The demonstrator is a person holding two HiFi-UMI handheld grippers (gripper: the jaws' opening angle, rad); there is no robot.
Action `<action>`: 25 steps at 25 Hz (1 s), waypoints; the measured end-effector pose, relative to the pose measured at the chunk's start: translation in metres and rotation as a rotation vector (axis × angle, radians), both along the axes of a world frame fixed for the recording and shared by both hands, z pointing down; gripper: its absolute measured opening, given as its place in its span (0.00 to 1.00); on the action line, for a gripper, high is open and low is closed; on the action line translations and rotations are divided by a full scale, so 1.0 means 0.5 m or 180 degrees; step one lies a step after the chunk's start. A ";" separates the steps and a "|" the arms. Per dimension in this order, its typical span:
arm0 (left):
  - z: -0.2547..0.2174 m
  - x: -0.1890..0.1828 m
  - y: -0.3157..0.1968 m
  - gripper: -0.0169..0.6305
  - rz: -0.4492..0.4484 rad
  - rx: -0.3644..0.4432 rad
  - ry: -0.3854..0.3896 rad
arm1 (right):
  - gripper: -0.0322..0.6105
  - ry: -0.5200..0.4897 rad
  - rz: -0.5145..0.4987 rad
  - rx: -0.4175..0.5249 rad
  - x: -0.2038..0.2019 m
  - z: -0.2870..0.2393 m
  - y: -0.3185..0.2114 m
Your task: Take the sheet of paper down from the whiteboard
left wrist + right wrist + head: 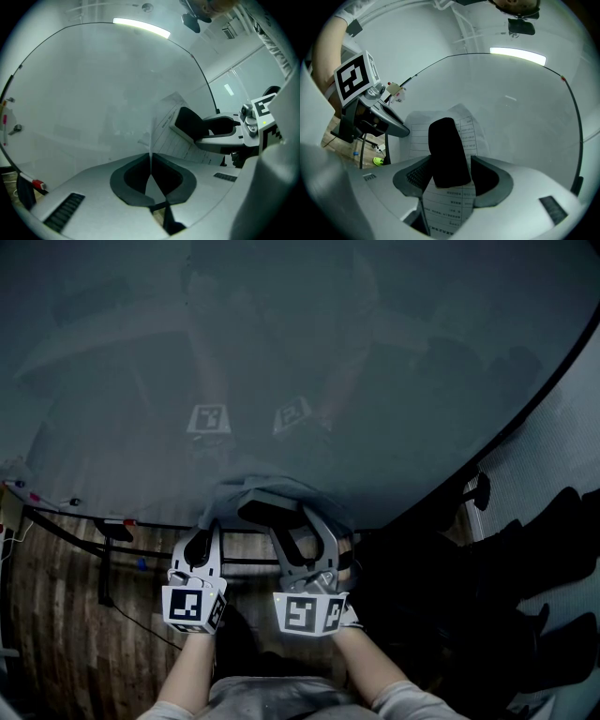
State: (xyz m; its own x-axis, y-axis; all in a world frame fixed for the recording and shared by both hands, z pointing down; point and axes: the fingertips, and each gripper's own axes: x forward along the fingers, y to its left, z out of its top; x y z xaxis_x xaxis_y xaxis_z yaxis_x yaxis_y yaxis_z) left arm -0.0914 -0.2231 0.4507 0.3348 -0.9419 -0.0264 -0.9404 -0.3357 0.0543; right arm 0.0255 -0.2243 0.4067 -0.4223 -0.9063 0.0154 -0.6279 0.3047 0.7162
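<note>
Close before the whiteboard (281, 352), the paper (465, 130) spans both hands: left gripper (151, 161) pinched on its edge, right gripper (446, 140) clamped flat across it.

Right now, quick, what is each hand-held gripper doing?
Left hand-held gripper: closed on the edge of the paper.
Right hand-held gripper: closed on the paper too.
</note>
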 end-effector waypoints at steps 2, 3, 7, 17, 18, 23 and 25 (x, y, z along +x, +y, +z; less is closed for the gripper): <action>0.003 -0.003 0.002 0.05 -0.0012 -0.0013 0.0008 | 0.46 0.0010 -0.0001 -0.0014 -0.001 0.002 0.000; 0.005 -0.005 0.002 0.05 -0.0026 -0.0025 0.0023 | 0.46 0.0016 -0.0002 -0.0020 -0.001 0.003 -0.001; 0.010 -0.014 0.002 0.05 -0.0069 -0.0047 0.0039 | 0.46 0.0024 0.0008 -0.0032 0.007 0.006 -0.004; 0.013 -0.024 0.013 0.05 -0.0086 -0.0085 0.0176 | 0.46 0.0013 0.0041 -0.0040 0.013 0.005 0.000; 0.013 -0.026 0.013 0.05 -0.0087 -0.0085 0.0180 | 0.46 0.0013 0.0045 -0.0040 0.012 0.005 0.000; 0.017 -0.030 0.014 0.05 -0.0097 -0.0114 0.0222 | 0.46 -0.0010 0.0066 -0.0061 0.016 0.006 -0.001; 0.017 -0.030 0.014 0.05 -0.0092 -0.0117 0.0223 | 0.46 -0.0012 0.0074 -0.0063 0.017 0.006 -0.001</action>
